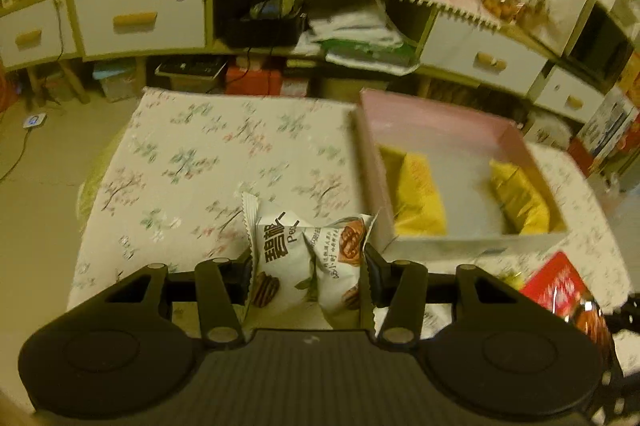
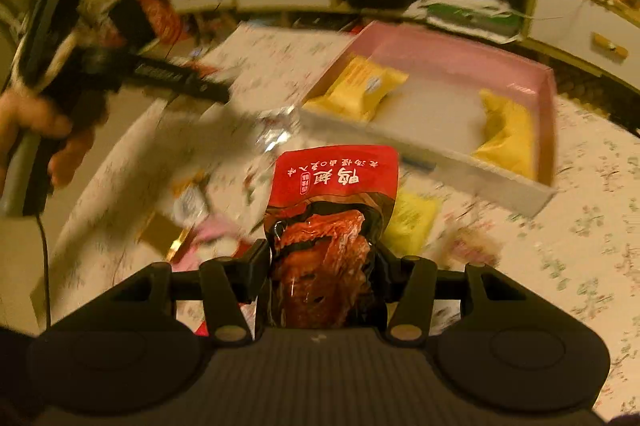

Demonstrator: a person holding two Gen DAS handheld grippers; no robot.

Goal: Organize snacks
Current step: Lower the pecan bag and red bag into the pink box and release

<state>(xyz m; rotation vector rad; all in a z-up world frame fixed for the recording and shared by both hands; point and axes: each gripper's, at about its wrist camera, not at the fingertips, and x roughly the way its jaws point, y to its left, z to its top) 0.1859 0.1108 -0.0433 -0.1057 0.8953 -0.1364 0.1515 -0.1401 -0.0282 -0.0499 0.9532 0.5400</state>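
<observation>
A: Left wrist view first. Where does the snack sit?

B: Clamped squarely in the left gripper (image 1: 308, 266), jaws closed on a white pecan packet (image 1: 308, 258), crimped edges pressed against both sides. Held above the floral tablecloth (image 1: 192, 161). Lower end hidden behind the gripper body.

A: And beyond?

B: Pink box (image 1: 460, 129) to the right front, open, with 2 yellow packets (image 1: 420, 193) inside (1 at each end). Red packet (image 1: 560, 286) cut off at the right edge, blurred.

A: Right wrist view?

B: Right gripper (image 2: 324, 262) closed on the red packet (image 2: 332, 209), printed end pointing forward, meat picture down between the jaws. Bottom part hidden behind the gripper body.

A: Surroundings?

B: Pink box (image 2: 532, 193) ahead to the right, yellow packets (image 2: 364, 85) inside. Another yellow packet (image 2: 412, 222) on the cloth just beside the red one. Loose wrappers to the left too smeared to identify. Left hand (image 2: 44, 137) at the far left, gripping the other tool's handle.
</observation>
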